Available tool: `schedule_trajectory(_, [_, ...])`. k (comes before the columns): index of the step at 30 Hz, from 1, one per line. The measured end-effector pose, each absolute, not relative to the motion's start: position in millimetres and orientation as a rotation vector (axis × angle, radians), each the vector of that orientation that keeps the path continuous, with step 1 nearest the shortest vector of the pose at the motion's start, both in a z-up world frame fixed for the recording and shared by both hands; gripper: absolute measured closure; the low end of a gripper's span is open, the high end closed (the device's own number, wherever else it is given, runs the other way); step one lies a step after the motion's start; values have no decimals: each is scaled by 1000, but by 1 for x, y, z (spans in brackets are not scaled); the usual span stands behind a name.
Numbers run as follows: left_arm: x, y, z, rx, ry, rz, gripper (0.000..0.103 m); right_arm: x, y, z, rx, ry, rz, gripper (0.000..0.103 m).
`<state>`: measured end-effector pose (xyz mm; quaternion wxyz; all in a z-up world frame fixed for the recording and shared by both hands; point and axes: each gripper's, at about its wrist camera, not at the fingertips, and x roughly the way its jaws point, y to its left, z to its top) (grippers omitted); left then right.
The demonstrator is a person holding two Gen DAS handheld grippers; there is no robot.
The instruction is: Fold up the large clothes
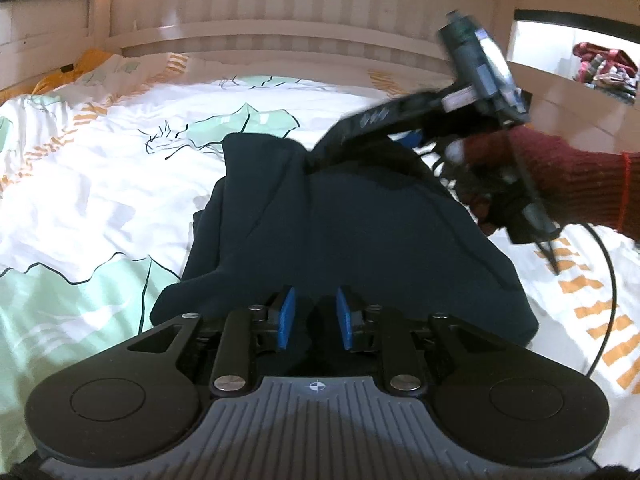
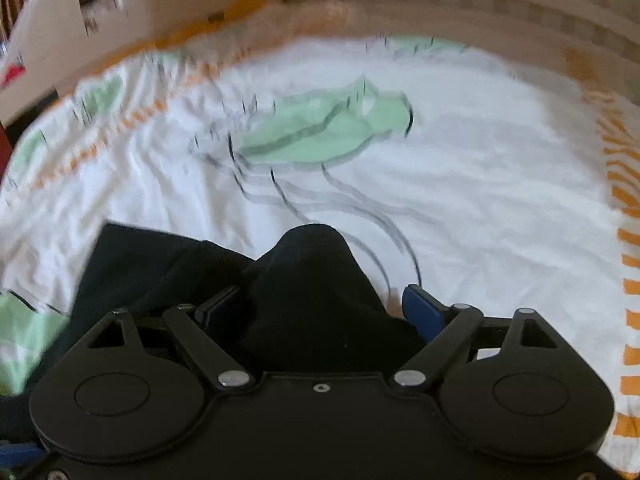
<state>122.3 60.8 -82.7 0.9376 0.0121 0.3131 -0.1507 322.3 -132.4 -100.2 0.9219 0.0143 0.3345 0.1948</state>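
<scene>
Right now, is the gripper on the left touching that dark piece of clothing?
Touching. The left wrist view shows the left gripper with its blue pads nearly together, a fold of the dark garment pinched between them.

Left gripper (image 1: pixel 313 318), angled downward, with its blue pads (image 1: pixel 287 318) drawn close together on dark cloth (image 1: pixel 340 224); right gripper (image 2: pixel 320 308), held by a hand in a dark red sleeve (image 1: pixel 576 184), jaws spread wide, pads clear of the cloth.

A white bed sheet (image 1: pixel 100 184) with green shapes and orange stripes covers the bed (a pale wooden headboard (image 1: pixel 280 44) stands behind).
</scene>
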Motion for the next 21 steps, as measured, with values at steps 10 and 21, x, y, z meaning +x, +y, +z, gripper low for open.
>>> schedule_trajectory(10, [113, 66, -64, 68, 609, -358, 74, 244, -190, -73, 191, 587, 315, 16])
schedule_trajectory(21, [118, 68, -35, 93, 513, -372, 66, 195, -195, -92, 296, 631, 245, 16])
